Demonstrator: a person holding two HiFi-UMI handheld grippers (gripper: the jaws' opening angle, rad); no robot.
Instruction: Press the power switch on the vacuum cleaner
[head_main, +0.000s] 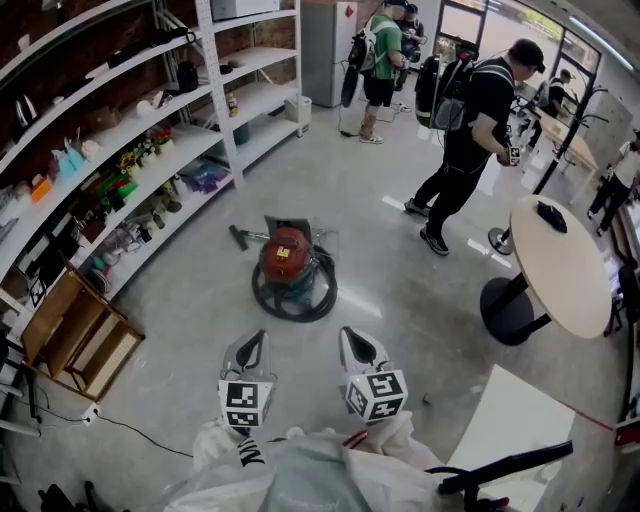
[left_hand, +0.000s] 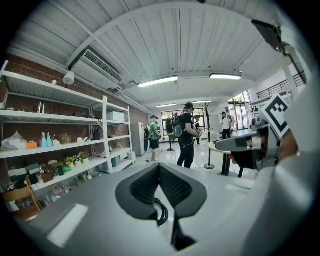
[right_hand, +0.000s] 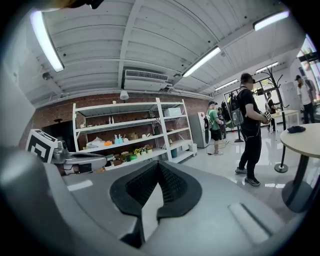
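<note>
The vacuum cleaner (head_main: 288, 262) is a red drum standing on the grey floor, with a black hose (head_main: 296, 298) coiled round its base and a nozzle lying at its left. In the head view both grippers are held low, a short way nearer than the vacuum and apart from it. My left gripper (head_main: 260, 336) points at the hose's near left and my right gripper (head_main: 346, 332) at its near right. In each gripper view the jaws meet at the tips with nothing between them: left gripper (left_hand: 159, 166), right gripper (right_hand: 159, 164). Both gripper views look level across the room.
Long white shelves (head_main: 150, 130) full of small items run along the left. A wooden crate (head_main: 75, 335) stands at the near left. A round table (head_main: 560, 265) is at the right and a white board (head_main: 510, 420) at the near right. People (head_main: 470, 130) stand beyond the vacuum.
</note>
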